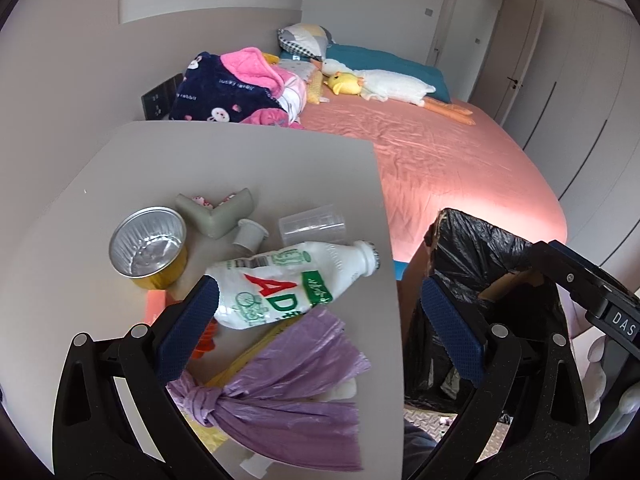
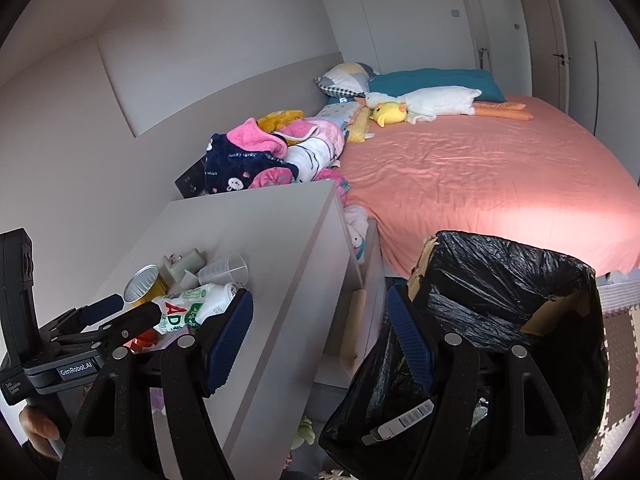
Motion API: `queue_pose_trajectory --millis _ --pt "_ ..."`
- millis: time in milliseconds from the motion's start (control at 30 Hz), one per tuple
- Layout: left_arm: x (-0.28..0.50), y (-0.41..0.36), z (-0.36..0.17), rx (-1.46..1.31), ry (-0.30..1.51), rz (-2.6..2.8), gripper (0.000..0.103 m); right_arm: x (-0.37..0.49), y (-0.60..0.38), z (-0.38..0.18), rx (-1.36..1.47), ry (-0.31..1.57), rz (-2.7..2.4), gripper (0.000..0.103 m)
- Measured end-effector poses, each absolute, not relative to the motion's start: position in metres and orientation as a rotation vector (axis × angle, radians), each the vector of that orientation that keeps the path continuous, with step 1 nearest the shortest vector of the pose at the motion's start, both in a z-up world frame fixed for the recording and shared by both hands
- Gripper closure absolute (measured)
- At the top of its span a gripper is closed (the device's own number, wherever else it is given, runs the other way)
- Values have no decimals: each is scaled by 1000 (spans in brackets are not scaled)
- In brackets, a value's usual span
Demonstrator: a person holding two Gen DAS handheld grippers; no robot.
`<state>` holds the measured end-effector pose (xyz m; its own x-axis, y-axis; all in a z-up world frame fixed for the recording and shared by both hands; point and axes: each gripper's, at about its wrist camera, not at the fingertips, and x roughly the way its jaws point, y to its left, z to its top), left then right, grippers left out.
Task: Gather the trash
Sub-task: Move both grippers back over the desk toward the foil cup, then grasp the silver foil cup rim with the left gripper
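Lining up on the milk bottle

Our left tool [image 1: 316,312] hangs released over the bottle [image 1: 288,280], lying at the table's [image 1: 240,168] 6 o'clock edge; we straddle its body squarely. Right tool [image 2: 320,320], released, waits by the bin [image 2: 500,280].

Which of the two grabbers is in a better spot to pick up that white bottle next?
Left. The left gripper is open right over the bottle on the table. The right gripper sits off the table's edge, by the bin.
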<state>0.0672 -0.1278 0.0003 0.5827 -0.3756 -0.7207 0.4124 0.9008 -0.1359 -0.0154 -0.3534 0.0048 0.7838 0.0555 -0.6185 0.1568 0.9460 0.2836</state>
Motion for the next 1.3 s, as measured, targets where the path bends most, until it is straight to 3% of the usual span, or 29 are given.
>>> queue_pose_trajectory --millis 833,1200,1300 --pt "130 -36 -29 -44 890 -197 6 99 -266 -16 -116 814 194 33" --pt "156 -1 -46 -128 955 -86 29 145 -236 -34 -410 893 308 34" --pt "161 2 -51 -123 970 -72 31 155 -234 -39 -436 933 358 37"
